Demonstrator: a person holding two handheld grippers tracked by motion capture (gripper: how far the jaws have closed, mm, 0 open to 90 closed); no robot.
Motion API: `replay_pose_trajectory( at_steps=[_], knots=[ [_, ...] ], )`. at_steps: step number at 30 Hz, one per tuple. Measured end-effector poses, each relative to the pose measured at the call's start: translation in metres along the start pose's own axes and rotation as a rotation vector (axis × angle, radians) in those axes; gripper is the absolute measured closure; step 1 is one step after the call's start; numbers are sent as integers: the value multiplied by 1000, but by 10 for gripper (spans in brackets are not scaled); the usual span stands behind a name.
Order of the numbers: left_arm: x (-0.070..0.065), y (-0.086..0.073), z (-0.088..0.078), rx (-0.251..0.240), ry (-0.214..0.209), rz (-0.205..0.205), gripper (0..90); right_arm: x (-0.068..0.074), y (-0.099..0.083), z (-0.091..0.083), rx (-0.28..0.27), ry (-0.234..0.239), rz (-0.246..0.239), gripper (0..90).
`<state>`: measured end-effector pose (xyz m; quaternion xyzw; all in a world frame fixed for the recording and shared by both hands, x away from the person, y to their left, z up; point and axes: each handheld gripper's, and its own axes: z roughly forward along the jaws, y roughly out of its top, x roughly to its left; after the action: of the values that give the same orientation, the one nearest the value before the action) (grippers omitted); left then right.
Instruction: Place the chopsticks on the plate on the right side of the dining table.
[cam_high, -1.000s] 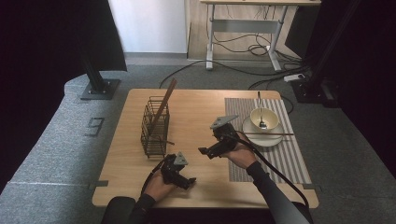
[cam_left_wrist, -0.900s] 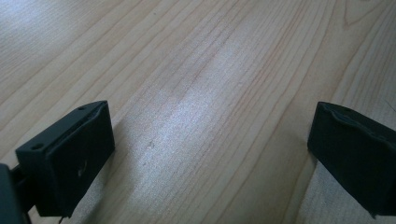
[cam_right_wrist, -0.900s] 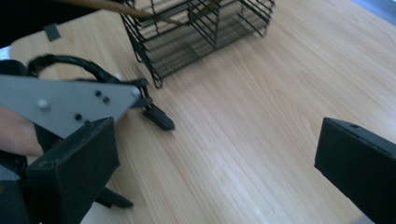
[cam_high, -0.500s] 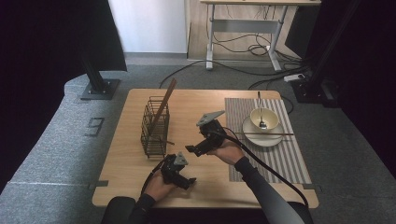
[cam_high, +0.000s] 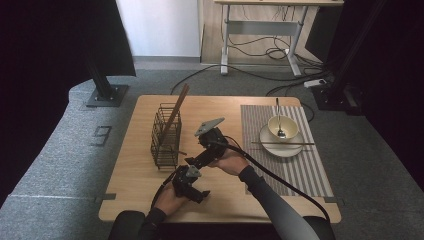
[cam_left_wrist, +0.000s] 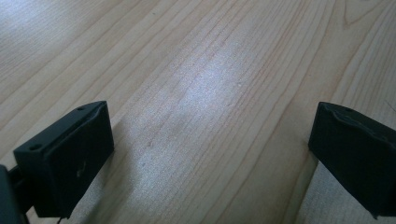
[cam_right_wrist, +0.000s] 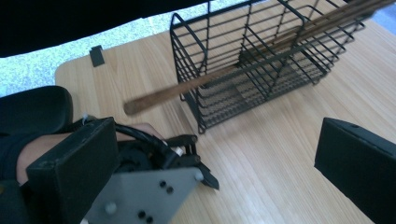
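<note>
Since the earlier frames the right gripper (cam_high: 191, 161) has swung from beside the plate toward the wire basket (cam_high: 166, 136), crossing the middle of the table (cam_high: 130, 200), while the left gripper (cam_high: 197, 192) has kept its place near the front edge. Going left to right in the high view: the basket stands at about nine o'clock from the table's centre, upright, with long brown chopsticks (cam_high: 176, 111) leaning out of its top toward one o'clock; bare wood lies between it and the table's left edge and also in front of it. The left gripper rests low at about six o'clock, its jaws spread wide over bare wood with nothing between them, as the left gripper view shows. The right gripper hangs just beside the basket's near right corner, its jaws also wide apart and empty; in the right gripper view the basket (cam_right_wrist: 261, 65) lies ahead at twelve o'clock and one chopstick end (cam_right_wrist: 140, 103) pokes out through the wire side toward the jaws, not touching them. Well apart at three o'clock, on the striped mat (cam_high: 310, 170), sits a plate (cam_high: 267, 145) with a bowl (cam_high: 287, 126) and a spoon (cam_high: 278, 112), a second pair of chopsticks (cam_high: 260, 143) lying across the plate. Open wood runs along the front edge between the mat and the left gripper.
</note>
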<state>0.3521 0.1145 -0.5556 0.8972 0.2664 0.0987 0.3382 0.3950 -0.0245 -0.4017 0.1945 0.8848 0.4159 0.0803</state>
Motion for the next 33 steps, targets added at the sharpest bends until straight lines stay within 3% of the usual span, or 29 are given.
replay_pose_trajectory(
  at_steps=[7, 11, 12, 15, 21, 33],
  knots=[
    [0, 0, 0, 1, -1, 2, 0, 6, 9, 17, 8, 6, -13, 65],
    [0, 0, 0, -1, -1, 0, 0, 7, 11, 25, 6, -2, -16, 165],
    [0, 0, 0, 2, -2, 2, 0, 6, 11, 24, -1, -10, -17, 228],
    [0, 0, 0, 0, -2, 5, 0, 3, 12, 22, -18, -17, 1, 333],
    [0, 0, 0, 0, -3, 4, 0, -4, 14, 16, -37, -65, -19, 553],
    [0, 0, 0, 1, -3, 7, 0, -9, 14, 23, -74, -97, -47, 798]
  ],
)
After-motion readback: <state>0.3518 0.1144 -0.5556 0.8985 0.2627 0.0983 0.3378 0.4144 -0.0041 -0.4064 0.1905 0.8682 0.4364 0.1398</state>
